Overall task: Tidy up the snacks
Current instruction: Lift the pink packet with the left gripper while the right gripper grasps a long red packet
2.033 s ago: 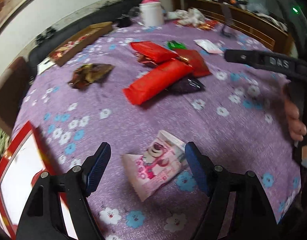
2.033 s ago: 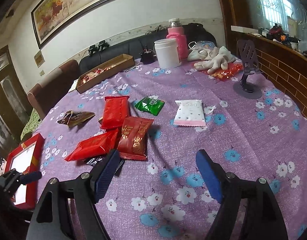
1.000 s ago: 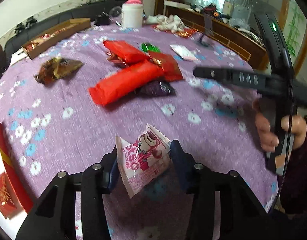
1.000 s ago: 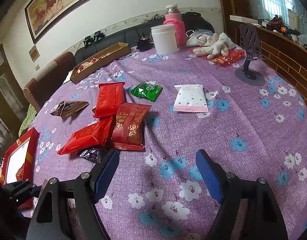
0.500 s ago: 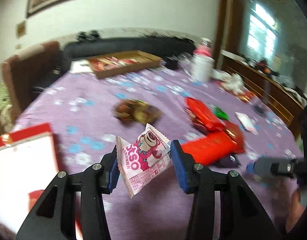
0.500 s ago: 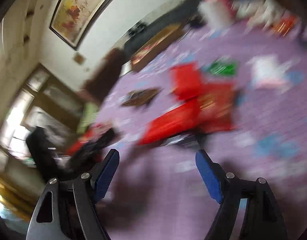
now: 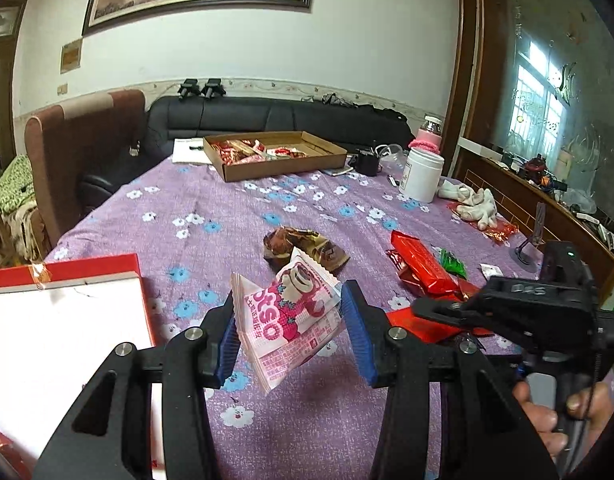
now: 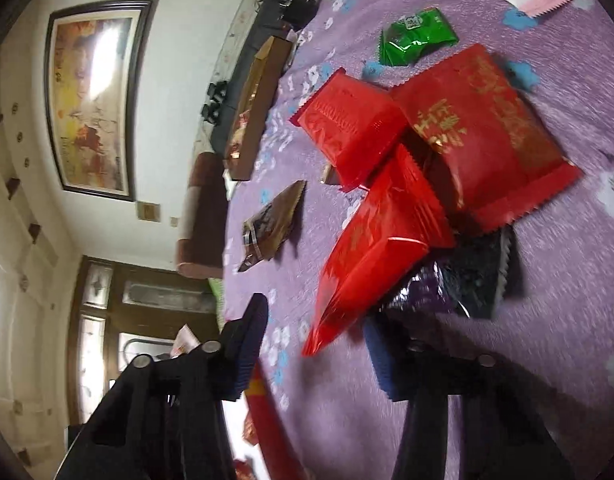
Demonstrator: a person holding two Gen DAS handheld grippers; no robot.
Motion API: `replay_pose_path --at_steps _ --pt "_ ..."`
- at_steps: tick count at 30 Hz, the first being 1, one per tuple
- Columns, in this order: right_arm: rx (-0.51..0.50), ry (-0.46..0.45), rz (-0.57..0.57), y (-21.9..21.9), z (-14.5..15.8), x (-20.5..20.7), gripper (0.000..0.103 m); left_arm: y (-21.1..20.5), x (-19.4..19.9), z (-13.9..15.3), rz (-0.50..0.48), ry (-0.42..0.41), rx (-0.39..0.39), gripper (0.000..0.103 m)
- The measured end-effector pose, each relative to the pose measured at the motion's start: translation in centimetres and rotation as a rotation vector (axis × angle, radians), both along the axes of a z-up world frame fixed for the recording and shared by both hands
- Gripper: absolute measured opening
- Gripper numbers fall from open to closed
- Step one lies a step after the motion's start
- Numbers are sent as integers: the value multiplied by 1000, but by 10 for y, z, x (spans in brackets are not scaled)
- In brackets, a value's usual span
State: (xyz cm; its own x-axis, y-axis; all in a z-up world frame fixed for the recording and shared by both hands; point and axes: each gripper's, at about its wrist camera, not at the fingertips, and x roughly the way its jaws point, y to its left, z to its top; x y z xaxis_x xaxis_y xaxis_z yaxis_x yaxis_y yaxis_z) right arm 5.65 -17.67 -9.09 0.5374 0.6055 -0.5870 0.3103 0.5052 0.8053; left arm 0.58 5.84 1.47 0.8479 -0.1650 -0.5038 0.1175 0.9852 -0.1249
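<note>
Compared with the view 1 second earlier, the left gripper (image 7: 289, 330) has swung from the pile of red packets toward the table's left side, and the glossy pink-and-white bear-print snack sachet (image 7: 291, 320) stays clamped between its 2 ribbed blue pads, lifted clear of the purple floral tablecloth (image 7: 211, 208); the right wrist view has rolled steeply, so the table now runs tilted through it.

Left to right in the left wrist view: a flat red-rimmed box with a white inner face (image 7: 63, 320) lies at the table edge; a shallow brown cardboard tray of wrapped snacks (image 7: 275, 154) sits at the far side; a crinkled brown foil packet (image 7: 307, 246) lies just beyond the held sachet; a white cylindrical jar (image 7: 423, 174) stands far right; the person's right hand (image 7: 547, 420) grips the other tool's handle.

The right gripper (image 8: 315, 356) has its jaws closing; the pointed end of a long glossy red foil packet (image 8: 371, 264) lies between the blue pads, contact not discernible; beside it lie a dark purple crinkled wrapper (image 8: 455, 280), a square red packet with gold characters (image 8: 483, 132) and a small green foil packet (image 8: 417, 36).
</note>
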Motion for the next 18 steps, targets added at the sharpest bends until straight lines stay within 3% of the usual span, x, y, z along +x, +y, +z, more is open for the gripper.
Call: replay_pose_path --at_steps 1,2,10,18 --pt "-25 27 -2 1 -4 2 23 0 -1 0 -1 -1 1 45" --pt "-10 29 -4 0 -8 2 16 -1 -1 0 -2 -2 1 45" --pt "23 4 67 -6 -5 -14 15 -4 -1 -1 -14 1 9 45" --pt "-77 -84 148 -11 18 -48 14 -1 -11 2 -23 -9 -12 45"
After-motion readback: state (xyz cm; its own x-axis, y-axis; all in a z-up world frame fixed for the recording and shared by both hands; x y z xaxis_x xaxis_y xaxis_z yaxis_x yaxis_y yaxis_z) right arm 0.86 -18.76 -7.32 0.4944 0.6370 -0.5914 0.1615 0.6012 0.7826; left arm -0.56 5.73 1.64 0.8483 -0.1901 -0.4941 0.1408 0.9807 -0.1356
